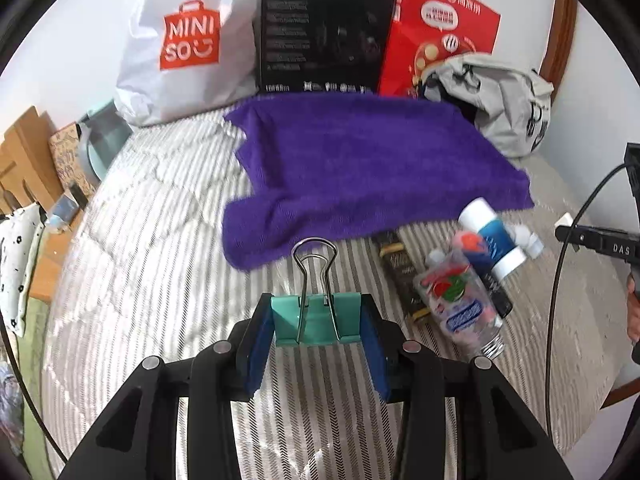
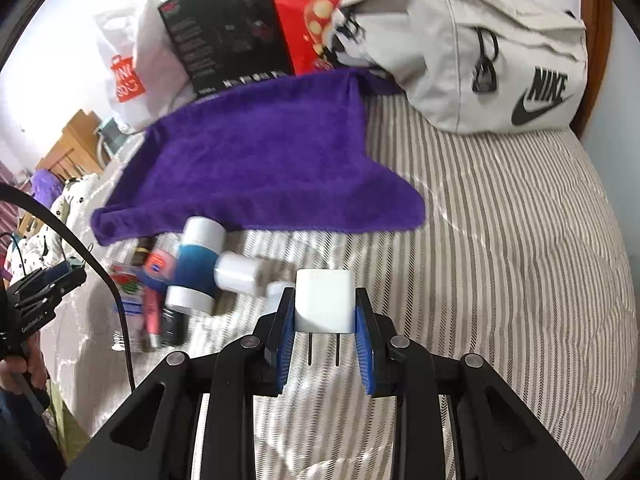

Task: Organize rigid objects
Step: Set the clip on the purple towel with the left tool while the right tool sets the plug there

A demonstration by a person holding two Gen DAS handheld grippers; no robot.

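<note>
My left gripper (image 1: 317,322) is shut on a teal binder clip (image 1: 318,322) with its wire handles pointing forward, held above the striped bedding. My right gripper (image 2: 325,308) is shut on a white plug adapter (image 2: 325,300), its two prongs pointing back toward the camera. A purple towel (image 1: 360,168) lies spread on the bed ahead; it also shows in the right wrist view as the purple towel (image 2: 256,168). A pile of small items sits near its edge: a blue-and-white tube (image 1: 494,236), a clear printed tube (image 1: 460,296) and a dark flat bar (image 1: 400,276).
Along the wall stand a white Miniso bag (image 1: 188,40), a black box (image 1: 324,32) and a red bag (image 1: 440,28). A grey Nike bag (image 2: 480,52) rests at the back right. The other gripper (image 1: 600,240) and its cable show at the right edge.
</note>
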